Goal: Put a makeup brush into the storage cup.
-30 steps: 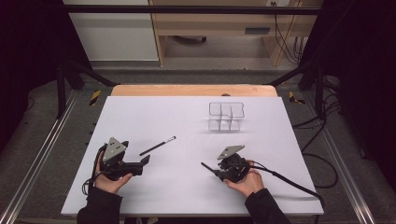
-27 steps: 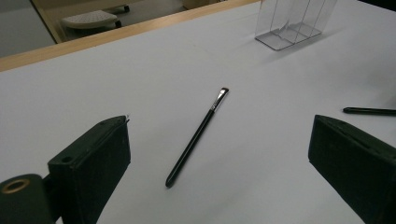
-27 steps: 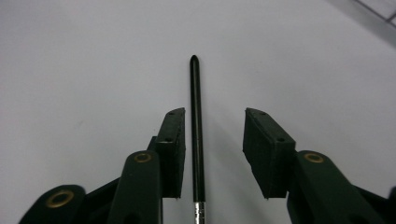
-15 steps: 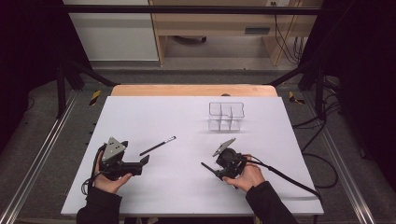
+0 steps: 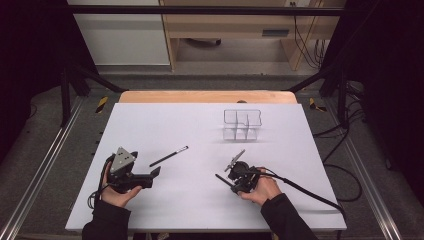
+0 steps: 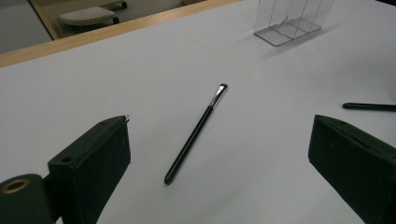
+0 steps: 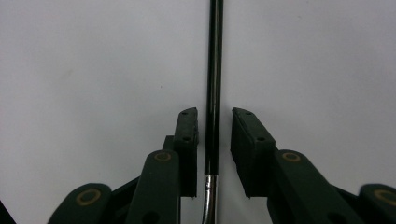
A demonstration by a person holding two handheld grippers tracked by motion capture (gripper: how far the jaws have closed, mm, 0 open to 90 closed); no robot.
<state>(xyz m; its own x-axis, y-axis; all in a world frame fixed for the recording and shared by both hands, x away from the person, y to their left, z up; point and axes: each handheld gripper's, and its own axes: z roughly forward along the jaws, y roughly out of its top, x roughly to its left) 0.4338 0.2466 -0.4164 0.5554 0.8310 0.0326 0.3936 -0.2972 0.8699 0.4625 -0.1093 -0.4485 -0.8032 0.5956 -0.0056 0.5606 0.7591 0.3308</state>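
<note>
Now right tool (image 7: 214, 140) has just been closing around a black brush (image 7: 214, 70), pads not yet pressing; left tool (image 6: 219, 154) gapes wide, aimed at second brush (image 6: 194, 134) on bench (image 5: 165, 125).

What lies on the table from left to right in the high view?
Left gripper → thin black brush lying loose → right gripper, jaws just closing around a second black brush → clear plastic organizer, farther back.
</note>
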